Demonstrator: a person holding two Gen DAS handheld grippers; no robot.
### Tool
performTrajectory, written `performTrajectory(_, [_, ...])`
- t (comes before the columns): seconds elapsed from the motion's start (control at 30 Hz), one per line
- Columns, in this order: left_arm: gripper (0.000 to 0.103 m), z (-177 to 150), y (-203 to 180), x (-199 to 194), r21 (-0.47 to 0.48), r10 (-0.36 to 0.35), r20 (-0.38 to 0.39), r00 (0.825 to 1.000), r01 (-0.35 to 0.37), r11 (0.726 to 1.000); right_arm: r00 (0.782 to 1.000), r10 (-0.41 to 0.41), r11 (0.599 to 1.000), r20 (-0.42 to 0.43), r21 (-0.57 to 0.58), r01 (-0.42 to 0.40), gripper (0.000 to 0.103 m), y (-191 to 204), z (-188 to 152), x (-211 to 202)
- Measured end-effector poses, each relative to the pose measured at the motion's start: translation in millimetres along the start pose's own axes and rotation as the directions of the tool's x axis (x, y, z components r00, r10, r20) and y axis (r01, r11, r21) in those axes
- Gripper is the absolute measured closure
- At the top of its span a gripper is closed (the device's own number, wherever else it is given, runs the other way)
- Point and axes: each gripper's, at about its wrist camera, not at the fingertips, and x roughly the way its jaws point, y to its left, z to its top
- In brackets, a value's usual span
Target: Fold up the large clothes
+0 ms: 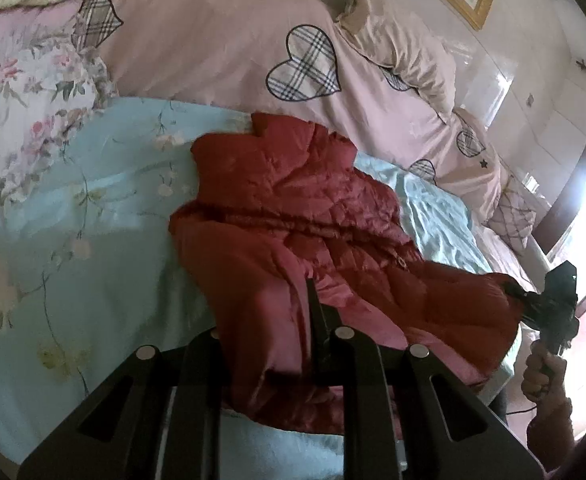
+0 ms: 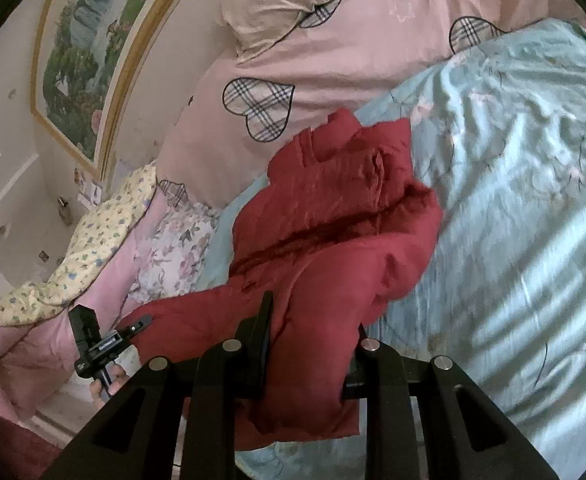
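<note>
A red quilted jacket [image 1: 293, 208] lies crumpled on the light blue floral sheet [image 1: 73, 208], and its near hem is lifted off the bed. My left gripper [image 1: 269, 312] is shut on one end of that hem, with red fabric draped over its fingers and hiding one of them. In the right wrist view the jacket [image 2: 333, 220] bunches between the fingers of my right gripper [image 2: 313, 316], which is shut on the other end of the hem. Each view shows the other gripper at the jacket's far corner: the right gripper [image 1: 549, 300] and the left gripper [image 2: 133, 328].
A pink duvet with plaid hearts [image 1: 221, 40] is heaped behind the jacket. Pillows [image 1: 409, 52] lean on the headboard under a framed picture [image 2: 81, 60]. A yellow floral cloth [image 2: 81, 252] and a pink blanket [image 2: 33, 344] lie at the bed's side. A hand [image 1: 541, 376] holds the right gripper's handle.
</note>
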Motion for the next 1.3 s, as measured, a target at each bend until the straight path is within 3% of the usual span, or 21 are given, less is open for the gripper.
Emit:
performTrajectory(0.6, [0.087,70.8,-3.0,46.1,-0.039,0.048,0.047,0.998,-0.047,0.998,0.998,-0.014,0.999,0.069,0.035,0.012,0.078,-6.1,80.0,49.4])
performTrajectory(1.07, [0.086,145.4,5.1,125.6,-0.094,0.149,0.101,0.984,-0.14,0.986,0.984,-0.08,0.994,0.158,0.085,0.067,0.077,-22.5,150.9,115.5])
performTrajectory(1.3, [0.086,178.4,16.7,174.3,-0.123,0.208,0.067,0.976,-0.199,0.972,0.976,-0.143,0.985,0.165,0.122,0.124,0.076,-43.7,178.7,149.9])
